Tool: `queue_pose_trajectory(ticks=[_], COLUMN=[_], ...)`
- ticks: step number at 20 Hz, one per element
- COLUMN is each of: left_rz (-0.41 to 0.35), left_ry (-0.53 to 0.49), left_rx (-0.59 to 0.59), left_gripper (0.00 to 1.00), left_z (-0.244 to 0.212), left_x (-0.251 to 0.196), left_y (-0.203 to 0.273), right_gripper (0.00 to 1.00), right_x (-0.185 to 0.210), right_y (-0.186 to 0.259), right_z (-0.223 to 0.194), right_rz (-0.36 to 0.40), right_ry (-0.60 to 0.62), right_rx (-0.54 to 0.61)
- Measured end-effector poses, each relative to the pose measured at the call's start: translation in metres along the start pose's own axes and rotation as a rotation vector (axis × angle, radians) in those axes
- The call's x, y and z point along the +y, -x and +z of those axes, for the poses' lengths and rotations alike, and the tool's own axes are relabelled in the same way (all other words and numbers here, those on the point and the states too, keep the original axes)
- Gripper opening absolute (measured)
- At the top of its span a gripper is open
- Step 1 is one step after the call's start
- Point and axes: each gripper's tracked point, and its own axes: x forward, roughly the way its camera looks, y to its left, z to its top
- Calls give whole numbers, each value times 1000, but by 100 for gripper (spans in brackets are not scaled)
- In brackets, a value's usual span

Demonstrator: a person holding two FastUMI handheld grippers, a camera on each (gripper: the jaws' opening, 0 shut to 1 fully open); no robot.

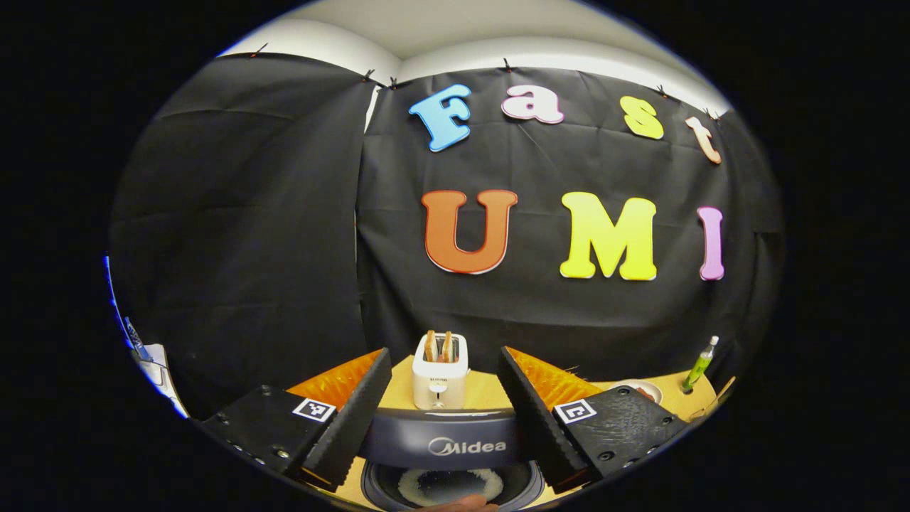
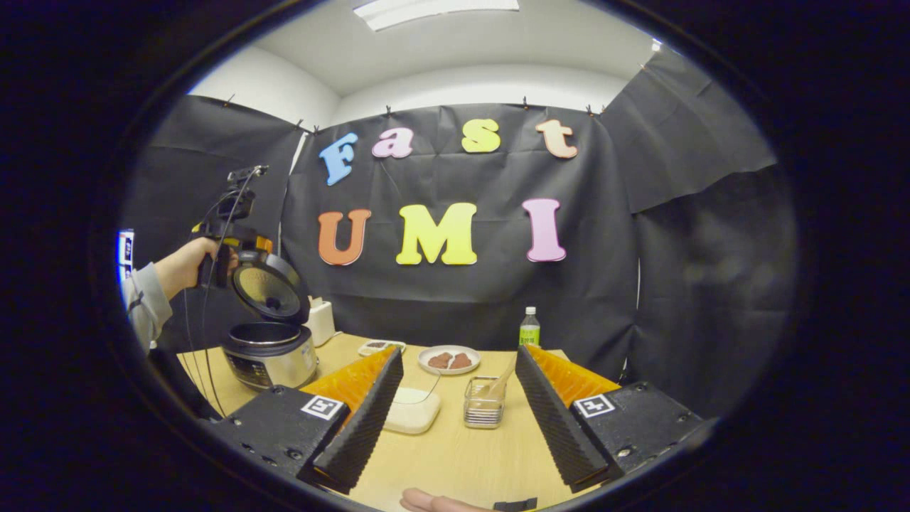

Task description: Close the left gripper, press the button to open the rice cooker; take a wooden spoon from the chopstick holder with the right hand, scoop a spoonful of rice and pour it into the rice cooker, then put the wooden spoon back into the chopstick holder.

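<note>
Now my right gripper hangs released, the chopstick holder straight ahead between its fingers, wooden spoon leaning up-right; the rice cooker stands open, far left of the holder.

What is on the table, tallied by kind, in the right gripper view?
Appliances: 2, the rice cooker and the toaster
Dishes: 3, plate, white dish, small tray
Chopstick holder: 1
Bottle: 1
Total: 7
</note>
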Motion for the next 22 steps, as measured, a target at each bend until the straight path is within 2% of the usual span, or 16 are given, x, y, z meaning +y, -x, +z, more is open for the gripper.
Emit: queue_pose_trajectory(ticks=[4, 7, 14, 19, 22], left_rz=[-26, -54, -64, -45, -33], left_ry=[-10, -5, -33, -44, -39], left_rx=[89, 145, 129, 78, 87], left_gripper=[96, 96, 95, 96, 95], left_z=[-56, -87, -118, -128, -143], left_x=[-8, -9, -10, -10, -9], left_y=[28, 43, 56, 62, 62], right_gripper=[100, 99, 100, 100, 100], right_x=[-3, 8, 9, 29, 38], right_y=[12, 19, 32, 27, 26], right_z=[-1, 2, 17, 18, 16], right_rz=[-46, -31, -63, -32, -20], right_ry=[21, 13, 64, 63, 65], right_rx=[18, 28, 3, -1, 7])
